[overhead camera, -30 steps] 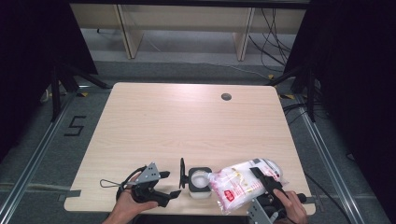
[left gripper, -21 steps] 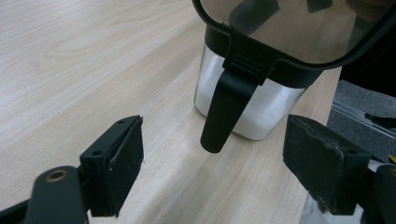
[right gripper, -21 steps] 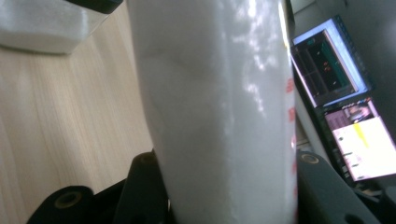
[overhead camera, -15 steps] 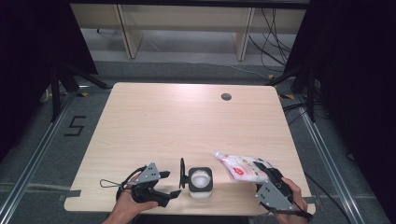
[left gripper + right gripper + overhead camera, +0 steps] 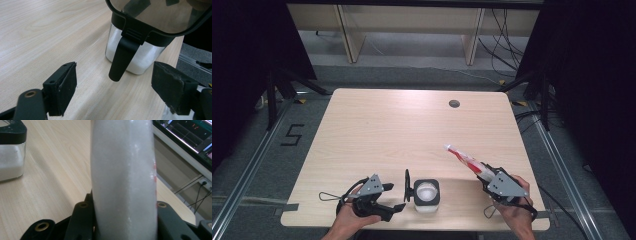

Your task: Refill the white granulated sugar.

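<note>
Clearly the right gripper [image 5: 482, 171], closing on the bag [image 5: 462, 156], could spill; left gripper [image 5: 399, 197] gapes at the jar's [image 5: 427, 195] nine o'clock.

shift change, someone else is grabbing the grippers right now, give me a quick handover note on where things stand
Left gripper: open, fingers either side of the container's raised lid, touching nothing.
Right gripper: shut on the bag of white powder, which it holds off the table; its fingers have just been closing on the bag.
Container: upright at the near edge, lid open, partly filled with white powder.
Done: bag gripped, lid up.
Left: probably pour or put the bag away, then shut the lid.
</note>
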Tool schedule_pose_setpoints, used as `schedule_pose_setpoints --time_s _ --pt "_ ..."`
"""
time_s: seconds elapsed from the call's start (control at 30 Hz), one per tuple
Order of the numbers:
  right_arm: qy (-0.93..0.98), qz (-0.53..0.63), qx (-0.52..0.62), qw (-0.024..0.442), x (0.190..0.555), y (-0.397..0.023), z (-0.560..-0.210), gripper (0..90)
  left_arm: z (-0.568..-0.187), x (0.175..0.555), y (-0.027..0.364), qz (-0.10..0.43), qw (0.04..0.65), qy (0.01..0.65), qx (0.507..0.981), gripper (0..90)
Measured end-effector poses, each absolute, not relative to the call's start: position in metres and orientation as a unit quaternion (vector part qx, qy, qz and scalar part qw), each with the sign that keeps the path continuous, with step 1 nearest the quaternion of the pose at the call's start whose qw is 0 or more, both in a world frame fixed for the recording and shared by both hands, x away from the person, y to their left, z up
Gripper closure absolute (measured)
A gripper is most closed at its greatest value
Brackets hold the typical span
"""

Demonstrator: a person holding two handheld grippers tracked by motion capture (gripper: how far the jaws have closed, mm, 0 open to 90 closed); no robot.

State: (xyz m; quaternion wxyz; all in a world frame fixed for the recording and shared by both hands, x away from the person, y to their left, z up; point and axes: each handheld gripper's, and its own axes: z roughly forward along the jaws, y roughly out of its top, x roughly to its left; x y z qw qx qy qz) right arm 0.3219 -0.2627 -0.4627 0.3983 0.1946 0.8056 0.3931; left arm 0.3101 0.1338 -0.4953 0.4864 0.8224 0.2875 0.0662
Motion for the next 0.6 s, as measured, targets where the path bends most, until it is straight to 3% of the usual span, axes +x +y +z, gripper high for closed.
schedule_pose_setpoints --time_s 0.3,0.6 --pt "0.792 0.430 0.229 0.368 0.350 -0.260 -0.474 67.5 -0.494 0.309 0.135 0.069 0.482 0.291 0.824 20.1" --pt "0.773 0.457 0.272 0.347 0.351 -0.272 -0.477 67.5 -0.493 0.310 0.136 0.071 0.482 0.280 0.828 20.1"
